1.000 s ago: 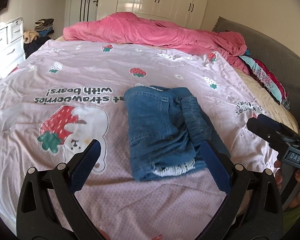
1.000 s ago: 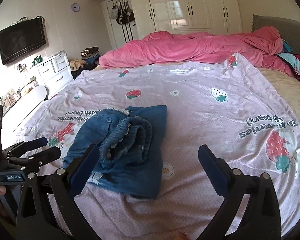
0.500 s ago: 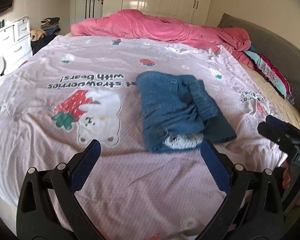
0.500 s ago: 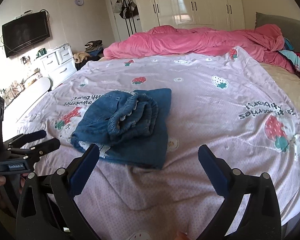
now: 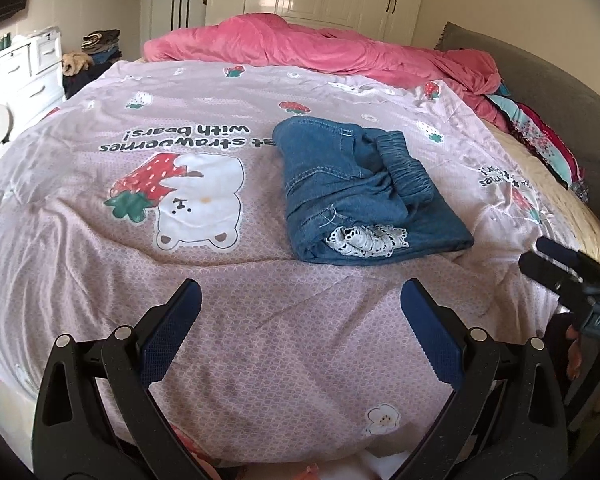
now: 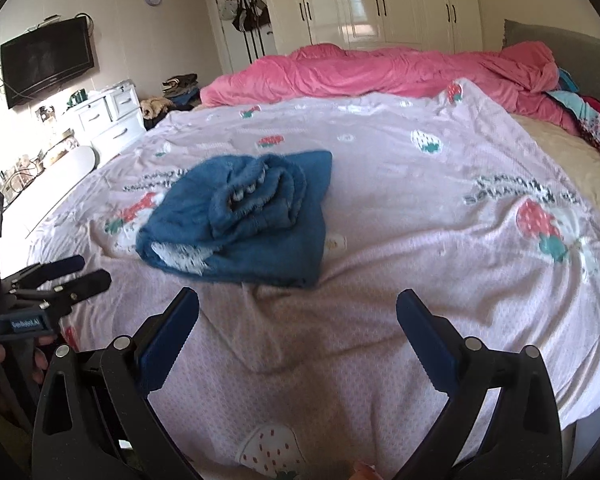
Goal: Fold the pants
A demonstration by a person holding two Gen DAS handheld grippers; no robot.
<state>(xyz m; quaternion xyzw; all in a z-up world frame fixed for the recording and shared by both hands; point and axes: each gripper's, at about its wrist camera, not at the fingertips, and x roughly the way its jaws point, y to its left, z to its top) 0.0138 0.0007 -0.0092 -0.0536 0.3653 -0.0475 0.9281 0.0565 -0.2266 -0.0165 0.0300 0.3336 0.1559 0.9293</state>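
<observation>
Blue denim pants [image 5: 360, 192] lie folded into a compact bundle on the pink strawberry-print bedspread [image 5: 203, 312], with white lace trim at the near end and the elastic waistband on top. They also show in the right wrist view [image 6: 251, 216]. My left gripper [image 5: 300, 304] is open and empty, held back from the pants near the bed's front edge. My right gripper [image 6: 295, 312] is open and empty, also short of the pants. Each gripper shows at the edge of the other's view, the right [image 5: 568, 276] and the left [image 6: 59, 280].
A crumpled pink duvet [image 5: 320, 48] lies across the far end of the bed. A grey headboard [image 5: 560, 96] and patterned fabrics [image 5: 540, 140] are on the right. White drawers [image 6: 103, 120], a wall TV [image 6: 47, 60] and white wardrobes [image 6: 380, 4] line the room.
Both grippers have pulled back from the pants toward the bed's front edge, staying open. The folded pants lie where they were.
</observation>
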